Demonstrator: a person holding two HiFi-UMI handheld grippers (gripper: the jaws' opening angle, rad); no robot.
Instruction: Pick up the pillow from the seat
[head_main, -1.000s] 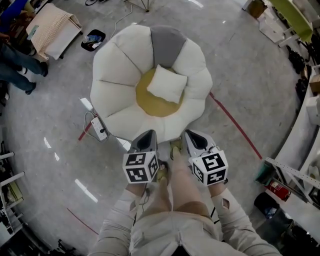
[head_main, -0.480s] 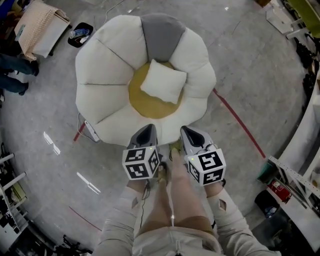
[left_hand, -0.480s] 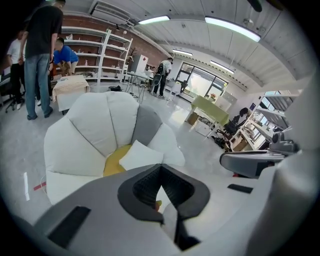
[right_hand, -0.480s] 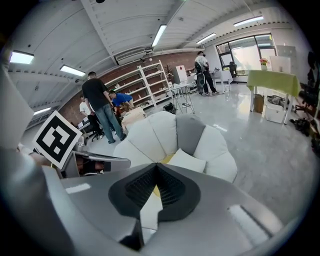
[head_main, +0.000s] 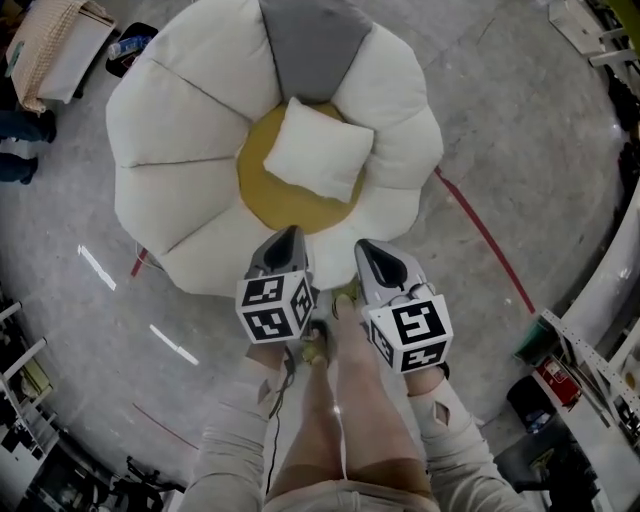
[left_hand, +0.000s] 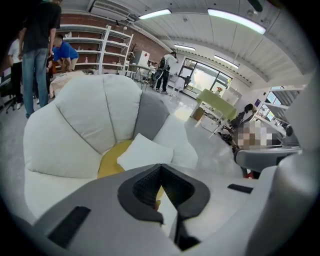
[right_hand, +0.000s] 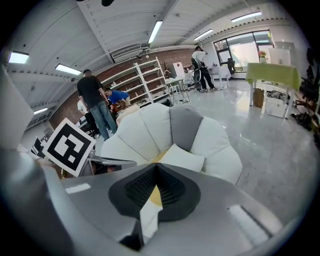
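white square fabric pillow (head_main: 318, 150) at 12 o'clock; left gripper (head_main: 285, 240), right gripper (head_main: 368, 250) closed, empty: arriving unopened would likely shove it.

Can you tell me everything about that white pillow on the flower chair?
The pillow is white, square and puffy, with pointy corners and plain, soft-looking cloth. It lies turned a bit like a diamond on the round yellow seat in the middle of the flower-shaped chair. Its far side reaches the grey petal and a white one beside it, and seems to lean on them. Only the chair touches it; nothing is holding it.
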